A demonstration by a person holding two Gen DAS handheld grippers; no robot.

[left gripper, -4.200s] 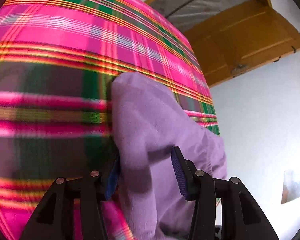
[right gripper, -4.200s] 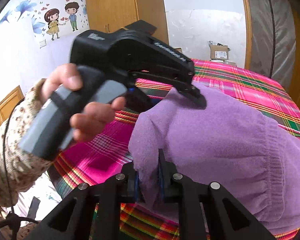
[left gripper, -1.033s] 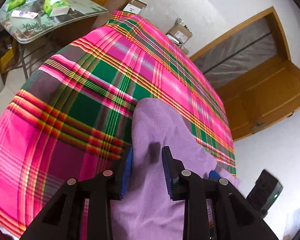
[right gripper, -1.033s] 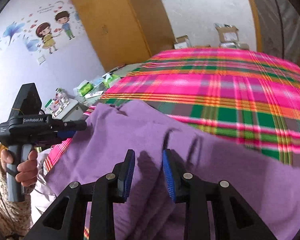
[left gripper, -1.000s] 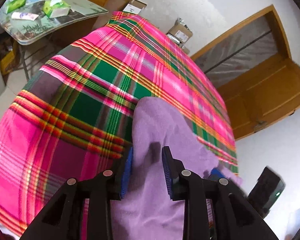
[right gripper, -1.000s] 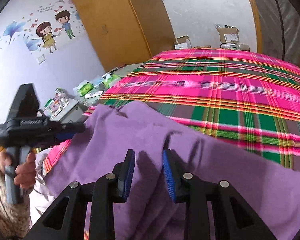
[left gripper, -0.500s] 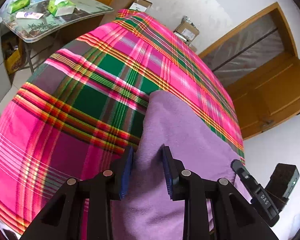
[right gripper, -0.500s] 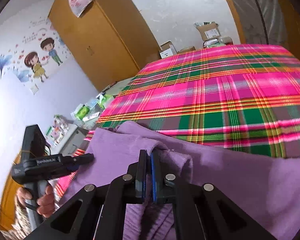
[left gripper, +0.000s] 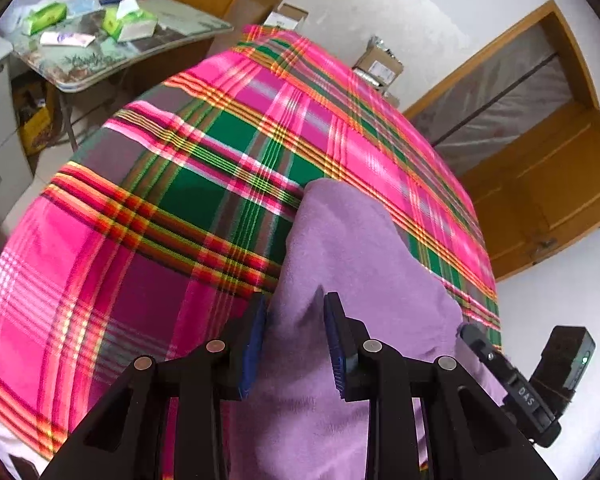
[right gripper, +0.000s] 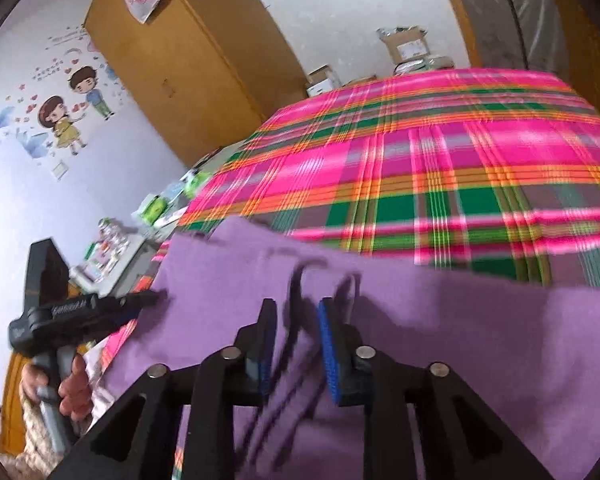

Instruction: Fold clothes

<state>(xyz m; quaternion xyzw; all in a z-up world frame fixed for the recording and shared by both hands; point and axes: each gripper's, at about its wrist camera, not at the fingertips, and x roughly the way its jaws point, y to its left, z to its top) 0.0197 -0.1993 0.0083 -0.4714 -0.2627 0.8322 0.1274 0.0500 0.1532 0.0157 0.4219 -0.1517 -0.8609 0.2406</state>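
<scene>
Since half a second ago the right claw (right gripper: 298,344) has let go and stands parted above the purple garment (right gripper: 440,340) on the plaid bed (left gripper: 148,240). Left claw (left gripper: 294,344), also parted, straddles a fabric ridge; closing carelessly could bunch the spread cloth.

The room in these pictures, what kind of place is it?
Probably a home bedroom: a bed under a plaid blanket, a wooden wardrobe, cartoon wall stickers, and a cluttered side table.
</scene>
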